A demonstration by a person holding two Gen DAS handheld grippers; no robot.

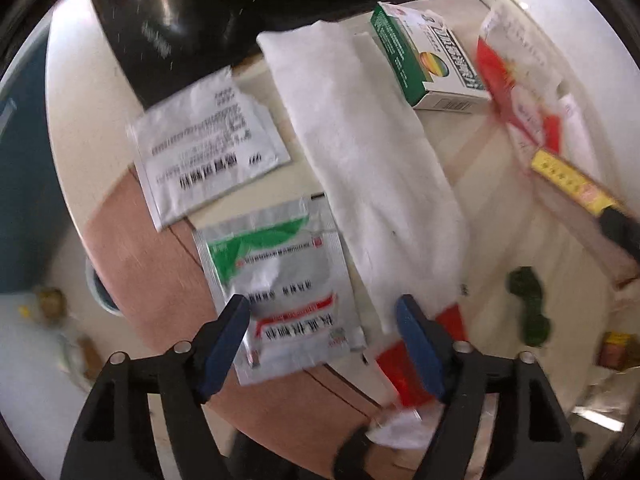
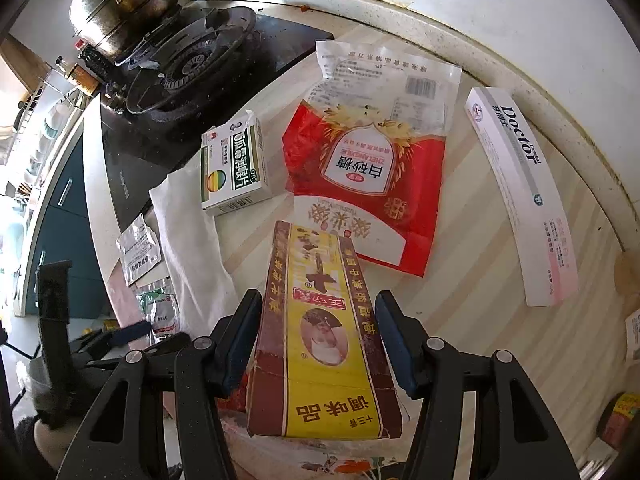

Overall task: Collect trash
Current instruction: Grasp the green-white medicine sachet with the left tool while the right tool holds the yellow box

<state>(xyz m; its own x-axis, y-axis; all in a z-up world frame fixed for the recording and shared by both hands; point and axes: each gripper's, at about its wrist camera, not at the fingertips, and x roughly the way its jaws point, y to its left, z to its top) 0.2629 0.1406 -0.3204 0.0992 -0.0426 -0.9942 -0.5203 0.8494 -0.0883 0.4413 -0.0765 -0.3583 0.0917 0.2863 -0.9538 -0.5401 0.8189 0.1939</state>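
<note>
My right gripper [image 2: 318, 320] is shut on a yellow and brown seasoning box [image 2: 320, 336], held over the counter; the box also shows in the left wrist view [image 1: 568, 178]. My left gripper [image 1: 324, 320] is open, its fingers either side of a silver and green medicine sachet [image 1: 280, 280] at the counter edge. A second silver sachet [image 1: 204, 148], a white folded tissue [image 1: 368, 152], a green and white pill box [image 2: 234, 168], a red sugar bag [image 2: 372, 168] and a white toothpaste box [image 2: 524, 200] lie on the counter.
A black gas stove [image 2: 192, 68] with a steel pot [image 2: 120, 4] stands at the back left. The counter edge [image 1: 132, 248] drops to the floor. A red wrapper [image 1: 404, 372] lies under my left gripper's right finger.
</note>
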